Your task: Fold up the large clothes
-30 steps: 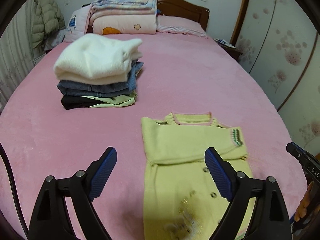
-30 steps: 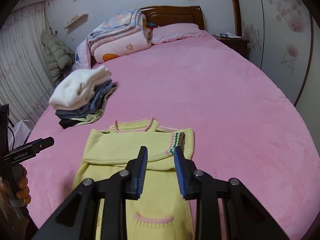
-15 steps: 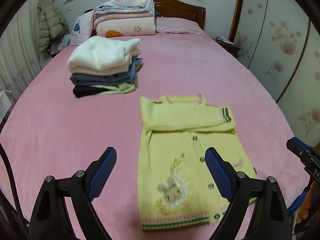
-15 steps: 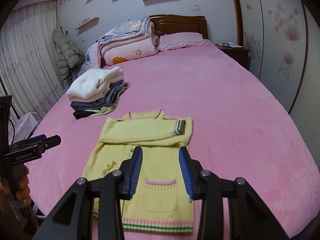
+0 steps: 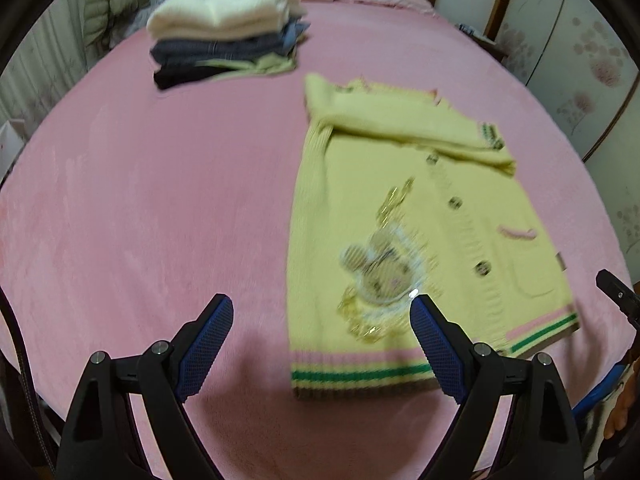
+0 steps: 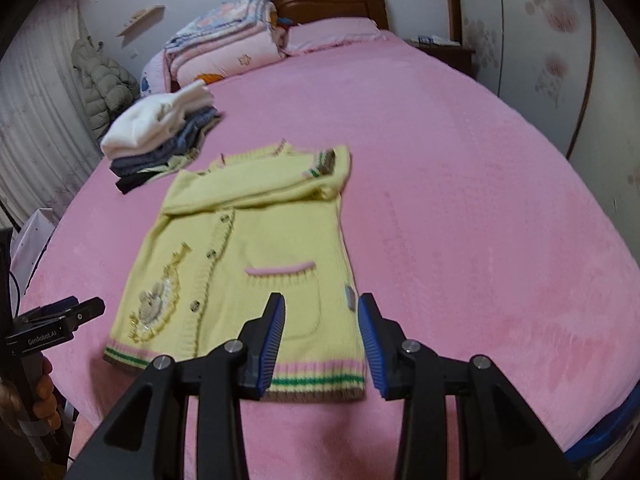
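The bed (image 6: 460,168) is taking up basically the whole view, pink fuzzy cover, and the cardigan (image 6: 260,248) is lying flat near its foot edge, buttoned front up, with the sleeves already folded across the chest and the striped hem (image 6: 312,380) pointing at the camera. Further up the bed, well apart from it, a stack (image 6: 160,136) of folded clothes is sitting with a white piece on top. The left gripper (image 5: 322,344) is hovering wide open over the hem's left corner, holding nothing, and the right gripper (image 6: 322,340) is hanging about half open over the hem's right corner, also empty. My guess is the next bit is grabbing the hem and folding it up toward the collar, and that's where things are looking risky: if the jaws are only catching the top knit layer, the back layer is staying put and the fold is going lopsided. Pinching the fuzzy cover along with the hem is another one. Also if one side is lifting ahead of the other, those loosely laid sleeves are probably sliding off and undoing the earlier fold.
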The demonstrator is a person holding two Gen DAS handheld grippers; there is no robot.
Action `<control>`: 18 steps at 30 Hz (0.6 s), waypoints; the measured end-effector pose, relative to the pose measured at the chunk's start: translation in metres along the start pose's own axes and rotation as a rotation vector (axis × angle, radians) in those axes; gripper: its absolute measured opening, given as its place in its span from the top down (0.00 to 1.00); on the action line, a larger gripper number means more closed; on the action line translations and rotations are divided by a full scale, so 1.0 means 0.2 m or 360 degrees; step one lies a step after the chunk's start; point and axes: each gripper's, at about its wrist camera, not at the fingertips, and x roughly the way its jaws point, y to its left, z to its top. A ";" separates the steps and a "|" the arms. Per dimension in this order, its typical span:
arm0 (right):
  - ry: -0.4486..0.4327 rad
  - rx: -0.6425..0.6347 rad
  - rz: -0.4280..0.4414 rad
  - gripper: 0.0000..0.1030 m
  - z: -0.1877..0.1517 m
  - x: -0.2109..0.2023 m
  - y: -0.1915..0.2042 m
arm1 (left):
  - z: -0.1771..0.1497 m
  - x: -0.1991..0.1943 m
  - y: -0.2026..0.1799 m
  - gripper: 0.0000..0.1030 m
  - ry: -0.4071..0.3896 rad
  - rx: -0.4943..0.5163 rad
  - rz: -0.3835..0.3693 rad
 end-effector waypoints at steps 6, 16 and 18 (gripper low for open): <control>0.0149 0.0076 -0.0037 0.63 -0.13 0.16 -0.07 | -0.08 0.15 0.07 0.13 0.0127 -0.0079 -0.0074; 0.0203 0.0101 -0.0033 0.63 -0.20 0.25 -0.11 | -0.14 0.23 0.08 0.13 0.0124 -0.0109 -0.0152; 0.0205 0.0099 -0.0019 0.63 -0.20 0.26 -0.11 | -0.15 0.23 0.09 0.13 0.0116 -0.0103 -0.0162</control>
